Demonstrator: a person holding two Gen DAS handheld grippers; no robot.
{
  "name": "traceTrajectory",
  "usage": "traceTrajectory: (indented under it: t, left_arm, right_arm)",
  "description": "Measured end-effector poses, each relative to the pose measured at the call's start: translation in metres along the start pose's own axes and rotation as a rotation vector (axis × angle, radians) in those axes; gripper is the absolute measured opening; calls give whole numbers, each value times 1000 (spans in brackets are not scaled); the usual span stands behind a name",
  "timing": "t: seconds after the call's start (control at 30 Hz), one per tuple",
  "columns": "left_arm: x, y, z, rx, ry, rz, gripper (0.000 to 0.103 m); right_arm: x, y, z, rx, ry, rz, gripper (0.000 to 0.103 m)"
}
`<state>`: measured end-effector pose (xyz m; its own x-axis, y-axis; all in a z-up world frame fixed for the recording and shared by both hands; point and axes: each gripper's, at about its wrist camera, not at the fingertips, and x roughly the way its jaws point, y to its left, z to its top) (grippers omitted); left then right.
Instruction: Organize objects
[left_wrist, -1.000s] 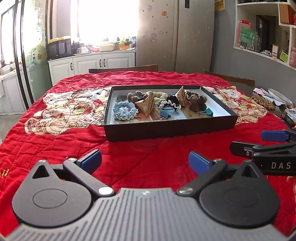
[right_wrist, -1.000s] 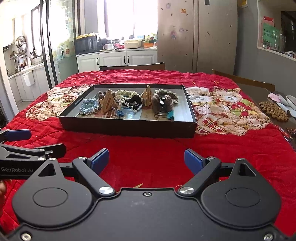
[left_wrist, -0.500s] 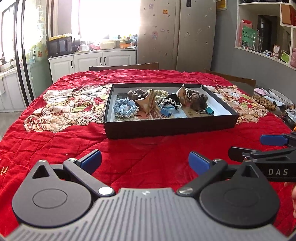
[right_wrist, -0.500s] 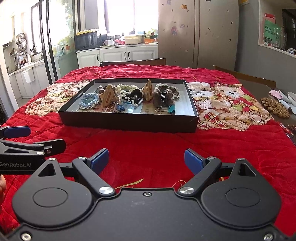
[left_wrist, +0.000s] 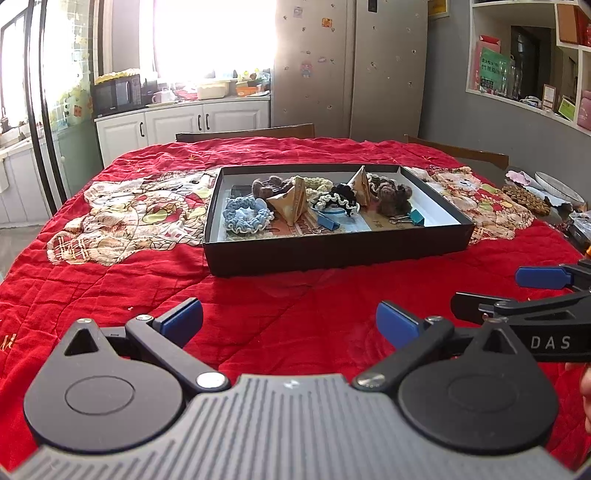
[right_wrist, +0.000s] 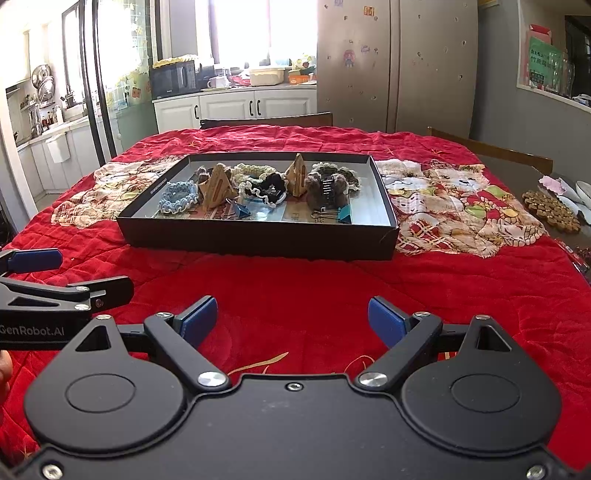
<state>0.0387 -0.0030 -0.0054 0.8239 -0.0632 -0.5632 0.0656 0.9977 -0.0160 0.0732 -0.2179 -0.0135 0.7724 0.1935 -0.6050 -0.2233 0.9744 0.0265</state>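
A shallow black box (left_wrist: 332, 251) (right_wrist: 258, 242) sits on the red quilted tablecloth ahead of both grippers. It holds a light blue scrunchie (left_wrist: 245, 218) (right_wrist: 179, 197), a black-and-white scrunchie (left_wrist: 338, 199), brown scrunchies (left_wrist: 393, 192), two tan triangular pieces (left_wrist: 291, 203) (right_wrist: 216, 186) and blue binder clips (left_wrist: 415, 218) (right_wrist: 240, 211). My left gripper (left_wrist: 290, 321) is open and empty, well short of the box. My right gripper (right_wrist: 291, 321) is open and empty too, at the same distance.
The right gripper's side shows in the left wrist view (left_wrist: 546, 291); the left gripper's side shows in the right wrist view (right_wrist: 44, 280). A wooden bead mat (right_wrist: 550, 210) and dishes lie at the right table edge. Chairs stand behind the table.
Both grippers have drawn back and lifted slightly; the box looks a little farther and lower in view. Both stay open and empty.
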Motion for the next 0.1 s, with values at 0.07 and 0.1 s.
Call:
traceTrajectory:
  t: [0.07,0.1]
  left_arm:
    - [-1,-1,-1,3,-6,-10,103]
    - [-1,-2,-1,7,-8,-10,103]
  right_arm:
    - [1,0,-1,-1,3,2,89]
    - [2,0,-1,-1,4,3,89]
